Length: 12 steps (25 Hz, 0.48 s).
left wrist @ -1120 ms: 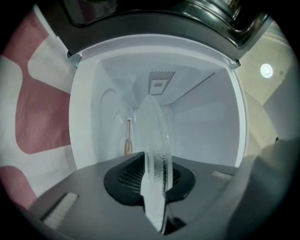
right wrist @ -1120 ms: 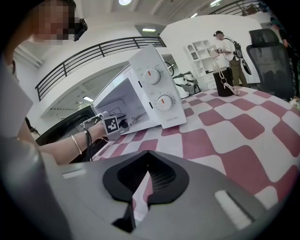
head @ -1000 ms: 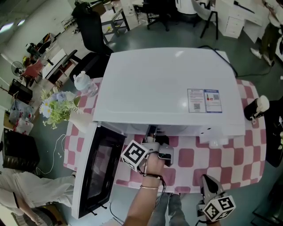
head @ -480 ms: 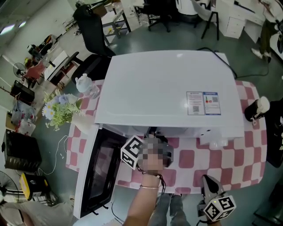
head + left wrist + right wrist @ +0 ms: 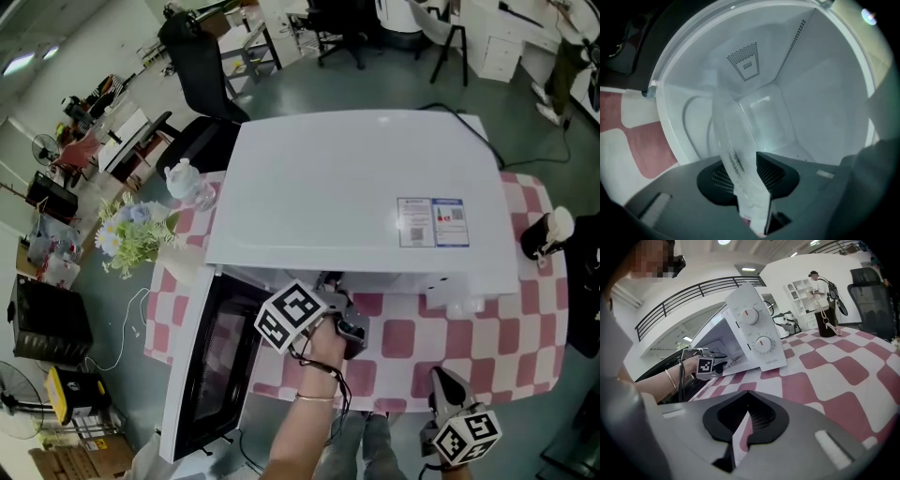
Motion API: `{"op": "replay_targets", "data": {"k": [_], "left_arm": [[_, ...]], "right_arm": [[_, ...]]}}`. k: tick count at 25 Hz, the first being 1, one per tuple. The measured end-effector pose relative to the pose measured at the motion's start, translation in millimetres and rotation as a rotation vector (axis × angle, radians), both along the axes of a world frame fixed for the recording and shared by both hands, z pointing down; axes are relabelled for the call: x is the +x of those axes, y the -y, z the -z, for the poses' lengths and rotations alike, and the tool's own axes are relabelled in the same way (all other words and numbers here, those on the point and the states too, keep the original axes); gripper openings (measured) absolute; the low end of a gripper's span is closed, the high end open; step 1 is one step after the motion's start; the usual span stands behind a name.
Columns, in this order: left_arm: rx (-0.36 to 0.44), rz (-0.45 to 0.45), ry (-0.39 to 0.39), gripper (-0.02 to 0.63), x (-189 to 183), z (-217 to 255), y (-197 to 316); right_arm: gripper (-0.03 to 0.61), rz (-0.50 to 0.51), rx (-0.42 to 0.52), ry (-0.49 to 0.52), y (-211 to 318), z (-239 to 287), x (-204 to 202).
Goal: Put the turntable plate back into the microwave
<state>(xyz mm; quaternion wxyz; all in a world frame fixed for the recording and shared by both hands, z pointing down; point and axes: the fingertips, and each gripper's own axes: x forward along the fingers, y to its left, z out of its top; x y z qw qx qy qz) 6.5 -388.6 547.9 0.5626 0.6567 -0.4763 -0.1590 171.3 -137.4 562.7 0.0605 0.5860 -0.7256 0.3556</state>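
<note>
Left gripper unclamping plate beside door

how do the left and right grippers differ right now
The left gripper reaches into the microwave; the right gripper sits outside it, over the tablecloth. The left gripper's jaws have just been opening, with the glass plate between them; the right gripper's jaws are shut and empty. Both carry a marker cube.
</note>
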Motion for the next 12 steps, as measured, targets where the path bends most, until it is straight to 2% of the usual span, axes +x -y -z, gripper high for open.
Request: {"op": "replay_targets", "data": {"k": [5, 9, 12], "left_arm": [[-0.005, -0.026, 0.025, 0.155, 3.4, 0.0, -0.8], [-0.014, -0.097, 0.051, 0.195, 12.8, 0.5, -3.9], [-0.028, -0.153, 0.102, 0.21, 18.1, -1.1, -7.9]], "right_arm": [[0.009, -0.004, -0.018, 0.0, 0.2, -2.7, -0.1], [0.009, -0.004, -0.023, -0.002, -0.7, -2.5, 1.3], [0.009, -0.001, -0.021, -0.002, -0.9, -0.2, 0.7]]}}
